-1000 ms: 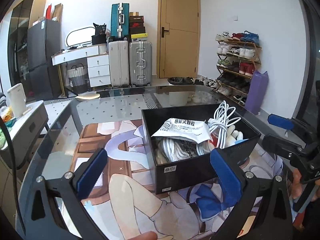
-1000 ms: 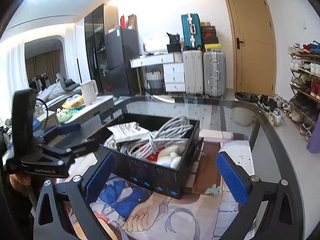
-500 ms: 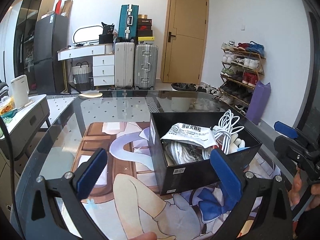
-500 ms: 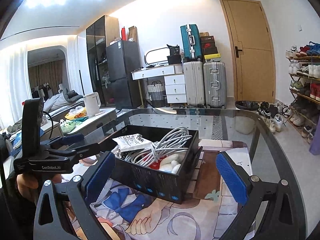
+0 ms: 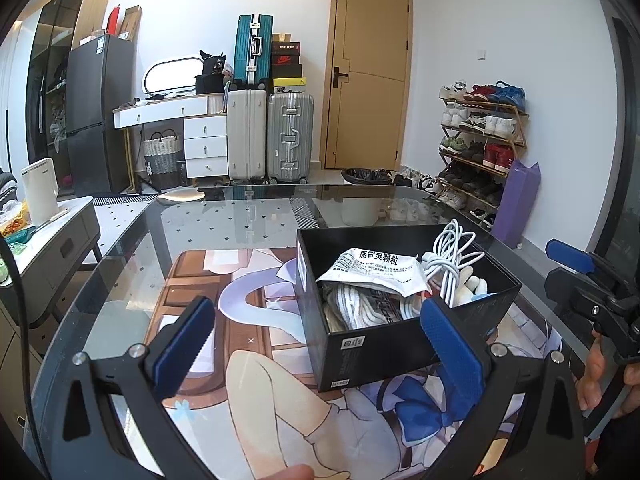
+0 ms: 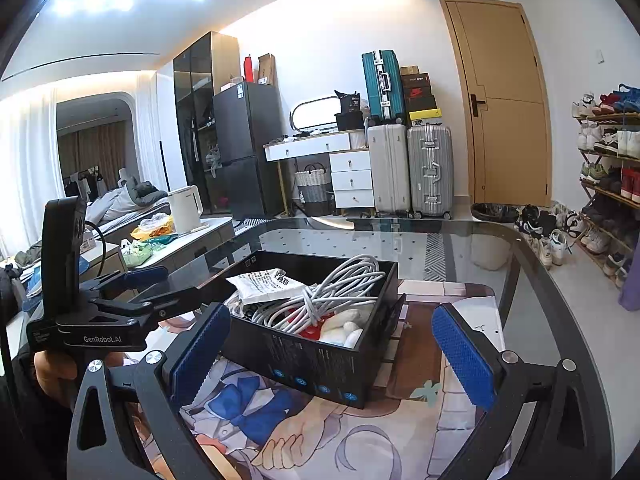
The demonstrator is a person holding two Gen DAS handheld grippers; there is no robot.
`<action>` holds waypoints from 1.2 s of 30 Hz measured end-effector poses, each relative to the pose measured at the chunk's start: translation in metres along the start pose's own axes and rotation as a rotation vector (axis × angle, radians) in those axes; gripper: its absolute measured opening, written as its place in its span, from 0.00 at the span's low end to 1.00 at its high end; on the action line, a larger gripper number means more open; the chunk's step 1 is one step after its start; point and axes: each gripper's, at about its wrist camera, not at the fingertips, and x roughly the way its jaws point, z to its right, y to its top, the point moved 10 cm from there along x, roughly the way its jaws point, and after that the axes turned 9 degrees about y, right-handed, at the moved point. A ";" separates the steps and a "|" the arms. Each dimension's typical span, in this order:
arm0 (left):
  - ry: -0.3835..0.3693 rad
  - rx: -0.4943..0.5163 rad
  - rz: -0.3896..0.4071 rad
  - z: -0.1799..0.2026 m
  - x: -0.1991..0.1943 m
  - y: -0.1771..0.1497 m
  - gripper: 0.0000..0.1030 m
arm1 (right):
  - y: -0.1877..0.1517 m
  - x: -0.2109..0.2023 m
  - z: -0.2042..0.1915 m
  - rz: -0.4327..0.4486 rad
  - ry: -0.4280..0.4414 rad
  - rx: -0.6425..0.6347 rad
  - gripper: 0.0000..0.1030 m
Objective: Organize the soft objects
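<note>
**Now: both claws spread, box packed on the mat**

Black box (image 5: 404, 332) on printed mat (image 5: 256, 392), mat on glass table (image 5: 224, 220). Inside box: white paper packet (image 5: 376, 274) w/ black print on top, striped grey-white fabric (image 5: 356, 308) under it at near-left, coiled white cable (image 5: 450, 264) toward far-right, white plush bits (image 5: 474, 286) beside cable. From right wrist view, same box (image 6: 320, 344) w/ cable coil (image 6: 340, 290) across middle, packet (image 6: 268, 284) at far-left, plush (image 6: 344, 326) plus sth red (image 6: 310, 328) at near side; can't tell what the red item is.

Left gripper (image 5: 316, 348) spread wide, nothing between blue pads (image 5: 182, 346); right pad overlaps box's near corner in view, contact can't be told. Right gripper (image 6: 332, 360) also spread wide, empty, box between pads in view but apart from them. Each gripper visible in other's view: right gripper (image 5: 592, 280) at right of box, left gripper (image 6: 132, 292) at left of box, both held off the table.

Far side: suitcases (image 5: 268, 136), shoe rack (image 5: 480, 148), door (image 5: 370, 76).
</note>
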 end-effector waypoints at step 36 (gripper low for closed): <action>0.014 0.006 0.020 -0.001 -0.008 0.006 1.00 | -0.001 0.000 -0.001 -0.001 -0.001 -0.007 0.99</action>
